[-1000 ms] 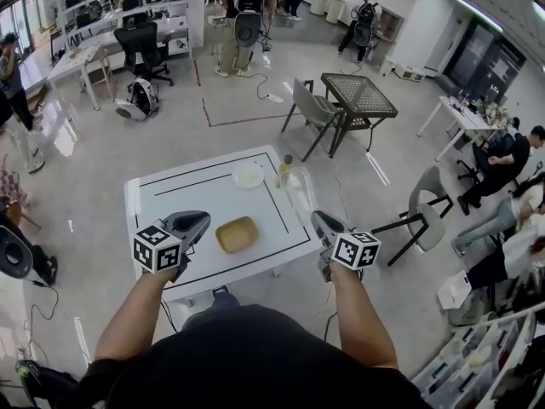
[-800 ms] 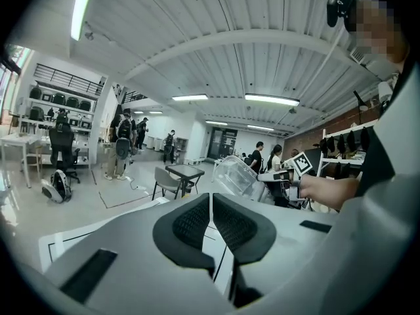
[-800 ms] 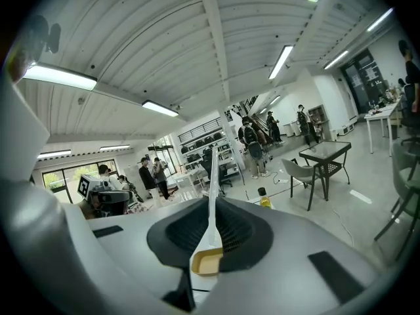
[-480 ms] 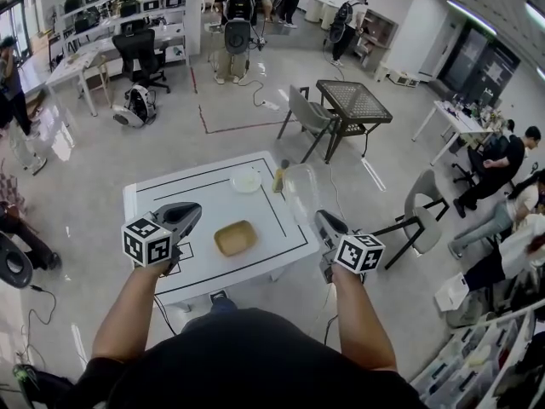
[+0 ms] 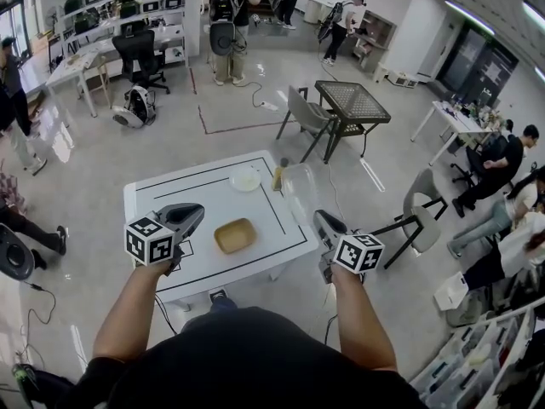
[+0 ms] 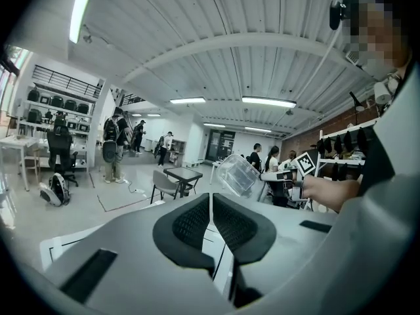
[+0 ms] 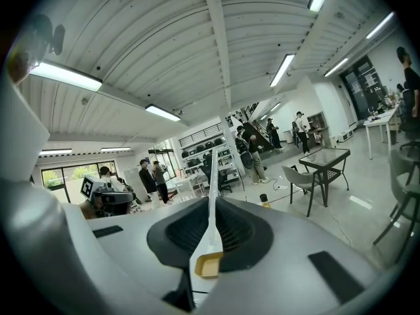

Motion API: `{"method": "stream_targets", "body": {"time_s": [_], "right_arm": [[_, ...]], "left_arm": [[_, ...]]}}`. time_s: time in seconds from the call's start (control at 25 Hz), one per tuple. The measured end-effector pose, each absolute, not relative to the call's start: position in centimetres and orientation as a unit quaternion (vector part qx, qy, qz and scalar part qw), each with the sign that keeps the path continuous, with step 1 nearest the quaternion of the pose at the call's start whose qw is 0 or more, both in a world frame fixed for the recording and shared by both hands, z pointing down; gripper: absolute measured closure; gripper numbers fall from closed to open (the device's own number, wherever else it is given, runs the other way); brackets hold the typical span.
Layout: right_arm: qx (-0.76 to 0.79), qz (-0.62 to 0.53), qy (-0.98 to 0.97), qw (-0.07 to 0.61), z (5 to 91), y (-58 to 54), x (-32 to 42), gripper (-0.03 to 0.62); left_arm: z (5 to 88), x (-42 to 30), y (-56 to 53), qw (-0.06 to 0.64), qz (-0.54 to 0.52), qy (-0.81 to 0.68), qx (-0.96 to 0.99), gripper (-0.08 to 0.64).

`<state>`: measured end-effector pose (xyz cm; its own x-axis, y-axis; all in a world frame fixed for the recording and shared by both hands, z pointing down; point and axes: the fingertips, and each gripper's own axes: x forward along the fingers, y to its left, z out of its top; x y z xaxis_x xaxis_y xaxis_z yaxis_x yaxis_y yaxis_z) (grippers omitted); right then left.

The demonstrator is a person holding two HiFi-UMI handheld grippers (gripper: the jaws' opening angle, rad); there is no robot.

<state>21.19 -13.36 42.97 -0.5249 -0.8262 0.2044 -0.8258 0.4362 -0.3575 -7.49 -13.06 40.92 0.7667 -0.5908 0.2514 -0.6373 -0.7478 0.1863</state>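
While its pads press flat on either side of a thin see-through wall, the right claw is clamped on a clear plastic tub, which shows edge-on in the right gripper view as a pale strip rising from between the jaws. In the head view this claw sits right of centre, and the tub stands up from it at a tilt, above the right edge of the white worktop. Pinching a single wall probably leaves the tub's hollow body free and lifted off the surface. The left claw has its jaws together with nothing between them. In the head view it hangs left of centre over the worktop's near left part, apart from everything on it. Its own view catches the tub right of centre. Between the two claws, mid-frame, a tan dish rests inside the black-lined rectangle. Above it lies a white plate, with a small bottle just beside it. At upper right stands a mesh table with a grey chair.
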Motion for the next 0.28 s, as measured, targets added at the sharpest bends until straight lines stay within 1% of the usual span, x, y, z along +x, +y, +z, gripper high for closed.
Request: {"method": "stream_targets", "body": {"time_s": [0.28], "right_arm": [[-0.486, -0.210, 0.848, -0.004, 42.48, -12.21, 20.83, 0.546]], "left_arm": [[40.17, -8.20, -12.02, 0.132, 0.086, -0.336, 0.928, 0.526]]}}
